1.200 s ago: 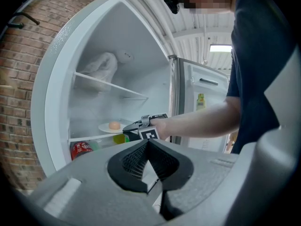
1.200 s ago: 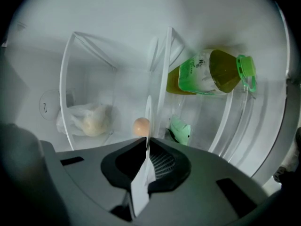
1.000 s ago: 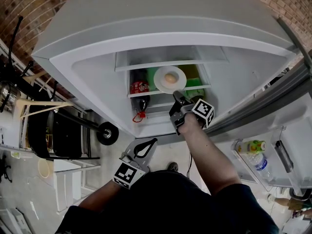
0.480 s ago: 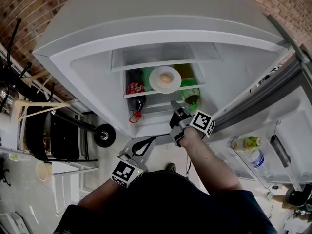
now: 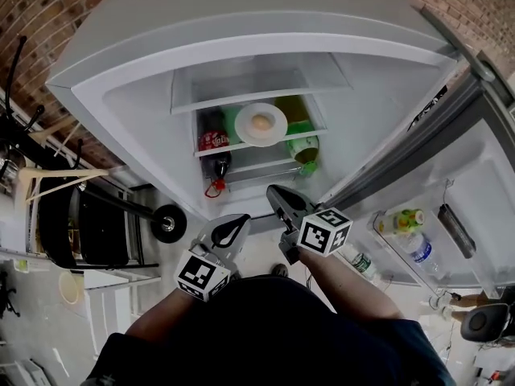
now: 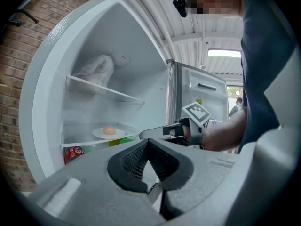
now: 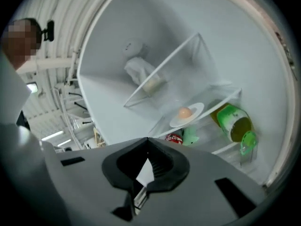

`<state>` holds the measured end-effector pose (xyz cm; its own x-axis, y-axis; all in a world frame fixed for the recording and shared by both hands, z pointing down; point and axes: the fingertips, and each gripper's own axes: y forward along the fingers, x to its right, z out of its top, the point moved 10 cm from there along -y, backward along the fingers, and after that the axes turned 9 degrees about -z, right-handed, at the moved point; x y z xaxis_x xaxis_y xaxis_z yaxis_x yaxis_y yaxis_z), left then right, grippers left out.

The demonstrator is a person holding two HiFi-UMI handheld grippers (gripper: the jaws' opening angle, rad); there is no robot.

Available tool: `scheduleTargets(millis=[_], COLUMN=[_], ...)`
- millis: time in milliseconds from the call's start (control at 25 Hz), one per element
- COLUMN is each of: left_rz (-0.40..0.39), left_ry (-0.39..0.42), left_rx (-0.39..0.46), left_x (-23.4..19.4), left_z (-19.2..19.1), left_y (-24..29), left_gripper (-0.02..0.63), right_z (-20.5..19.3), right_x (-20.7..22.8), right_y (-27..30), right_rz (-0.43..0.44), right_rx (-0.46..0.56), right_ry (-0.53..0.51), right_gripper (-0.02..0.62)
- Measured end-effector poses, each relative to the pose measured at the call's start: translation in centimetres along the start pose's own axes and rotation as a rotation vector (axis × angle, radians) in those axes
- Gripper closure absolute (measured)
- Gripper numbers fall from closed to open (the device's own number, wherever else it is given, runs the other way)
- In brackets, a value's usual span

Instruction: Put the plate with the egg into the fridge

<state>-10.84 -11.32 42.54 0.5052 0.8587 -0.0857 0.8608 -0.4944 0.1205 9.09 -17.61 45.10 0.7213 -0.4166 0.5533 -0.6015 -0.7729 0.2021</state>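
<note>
Task looks done bar the tidy-up, imo. Plate (image 5: 260,125) w/ egg (image 5: 261,122) sits on the middle shelf (image 5: 315,141) inside the fridge (image 5: 241,39), free of both tools. Red can (image 5: 212,141) is at its 8 o'clock and a green bottle (image 5: 308,147) at its 4, both a level below.

R gripper (image 5: 273,191) is outside the opening, at 6 o'clock from the plate and well apart. Its jaws have just been closing and are pressed together w/ nothing between. L gripper (image 5: 241,220) hangs near it at its 8 o'clock, fingers together too, empty.

What's left, as I read it: door (image 5: 471,175) stands wide at 3 o'clock, so prob. just swing it to, if that counts.

View diffs: the head view alone gives both tools and the door bottles (image 5: 406,223) in one look. The left gripper view adds a bag (image 6: 96,69) on the top shelf, which the head view doesn't show, plus the R gripper side-on. The right gripper view shows the plate flat on the glass, near its front edge.
</note>
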Motion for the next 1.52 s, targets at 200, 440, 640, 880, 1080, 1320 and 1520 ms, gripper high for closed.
scheduleTargets(millis=[200,440,640,880,1080,1320,1520], left_rz=[-0.003,-0.027,-0.040,-0.041,-0.042,-0.040,-0.038], left_ry=[-0.011,-0.010,-0.010,-0.006,-0.003,-0.001,0.008], left_rx=[0.005,-0.002,-0.007,-0.007,-0.007,-0.005,-0.010], left_x=[0.2,1.0,1.6,1.8,2.1,2.2,2.2], left_z=[0.1,0.0,-0.1,-0.1,-0.1,-0.1,-0.2], left_y=[0.2,0.5,0.6,0.5,0.3,0.1,0.0], left_gripper=[0.601,0.601,0.601,0.601,0.601,0.601,0.601], right_z=[-0.5,-1.4,-2.3,-2.8,-2.8,-2.8,-2.9], right_x=[-2.2,-3.9,-4.3,-4.4,-4.8,-4.9,-4.9], right_y=[-2.1,-4.1,-4.9,-5.0,-5.1,-5.1,-5.0], right_rz=[0.015,0.020,0.024,0.030,0.028,0.030,0.025], right_rx=[0.028,0.059,0.079,0.080,0.080,0.083,0.077], right_ry=[-0.240,-0.465,-0.535,-0.557,-0.559,-0.564,-0.568], right_gripper=[0.584,0.585,0.586,0.586,0.586,0.586,0.586])
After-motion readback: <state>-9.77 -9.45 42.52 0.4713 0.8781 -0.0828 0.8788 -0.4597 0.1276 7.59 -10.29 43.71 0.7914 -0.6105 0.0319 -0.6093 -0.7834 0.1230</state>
